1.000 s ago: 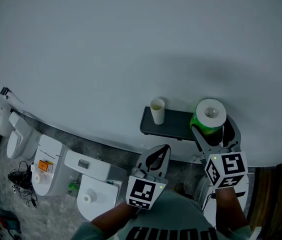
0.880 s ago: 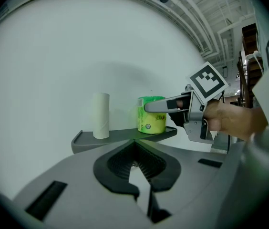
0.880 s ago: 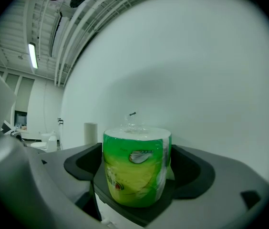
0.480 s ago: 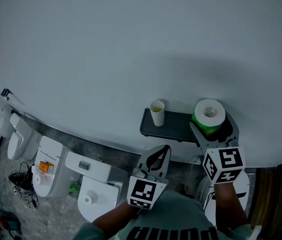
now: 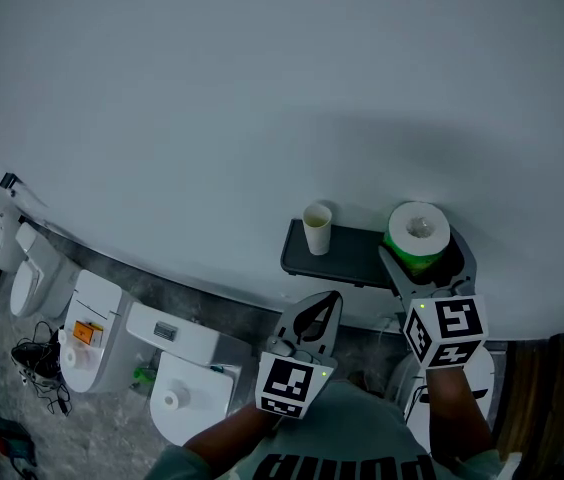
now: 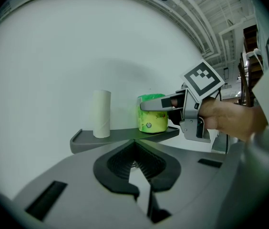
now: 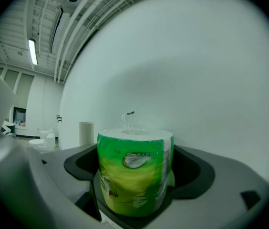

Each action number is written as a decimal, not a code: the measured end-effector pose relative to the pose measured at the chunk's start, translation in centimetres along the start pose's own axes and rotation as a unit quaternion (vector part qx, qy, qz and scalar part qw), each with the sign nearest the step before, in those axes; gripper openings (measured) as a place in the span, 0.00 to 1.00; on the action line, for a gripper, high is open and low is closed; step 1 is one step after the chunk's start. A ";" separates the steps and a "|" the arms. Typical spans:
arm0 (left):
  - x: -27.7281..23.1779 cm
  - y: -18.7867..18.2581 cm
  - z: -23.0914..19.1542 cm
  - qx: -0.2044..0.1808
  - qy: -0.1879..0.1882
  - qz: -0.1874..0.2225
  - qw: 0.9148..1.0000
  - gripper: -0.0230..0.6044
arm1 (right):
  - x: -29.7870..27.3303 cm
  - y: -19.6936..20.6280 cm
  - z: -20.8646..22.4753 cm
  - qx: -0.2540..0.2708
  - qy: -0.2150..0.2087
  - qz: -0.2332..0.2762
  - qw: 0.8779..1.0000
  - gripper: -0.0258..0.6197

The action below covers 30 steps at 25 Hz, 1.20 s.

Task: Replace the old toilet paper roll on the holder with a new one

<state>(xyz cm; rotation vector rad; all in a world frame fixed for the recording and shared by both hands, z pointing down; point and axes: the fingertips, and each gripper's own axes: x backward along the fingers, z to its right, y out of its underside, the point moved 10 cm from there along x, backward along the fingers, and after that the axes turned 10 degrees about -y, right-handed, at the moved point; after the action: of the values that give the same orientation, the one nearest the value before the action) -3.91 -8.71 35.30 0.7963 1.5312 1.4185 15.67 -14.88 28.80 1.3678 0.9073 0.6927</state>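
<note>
On one shelf (image 5: pixel 354 244), one cardboard tube (image 5: pixel 316 227) and one green roll (image 5: pixel 419 234) are set apart; the roll is clamped by the right gripper (image 5: pixel 422 252), the left gripper (image 5: pixel 324 303) closed, empty.

Green toilet paper roll (image 7: pixel 134 175): white paper under thin glossy plastic film, crinkled and gathered at the top.
Cream cardboard tube (image 6: pixel 101 113): bare, matt, smooth.
Dark shelf (image 5: pixel 347 256): smooth, matt, plastic-looking.
Pale wall (image 5: pixel 262 88): smooth, matt, painted.
Left tool (image 6: pixel 135 151) and right tool (image 5: pixel 424 260): grey matt plastic shells with black pads, ribbed on the left one.
Marker cubes (image 5: pixel 447 330): matt black-and-white print.
White toilets (image 5: pixel 177 393): glossy, ceramic-looking.
</note>
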 end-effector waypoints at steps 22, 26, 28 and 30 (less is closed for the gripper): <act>0.8 0.4 0.1 0.007 0.014 0.011 1.000 0.04 | 2.3 -1.0 -0.7 0.002 0.026 0.051 0.998 0.71; 0.5 0.5 0.7 0.002 0.028 0.010 1.000 0.04 | 3.9 -1.0 -0.1 -0.015 0.038 0.070 0.997 0.71; 0.4 0.4 1.1 0.001 0.037 0.010 0.999 0.04 | 4.9 -1.1 0.3 -0.023 0.048 0.078 0.996 0.71; 0.1 0.4 1.7 -0.002 0.047 0.008 0.999 0.04 | 5.8 -0.9 0.9 -0.031 0.060 0.081 0.994 0.71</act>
<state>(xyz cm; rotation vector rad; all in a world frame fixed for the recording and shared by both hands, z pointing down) -2.47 -7.83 35.75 0.7519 1.5953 1.4885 19.32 -10.47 27.12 1.3661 0.8673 0.9288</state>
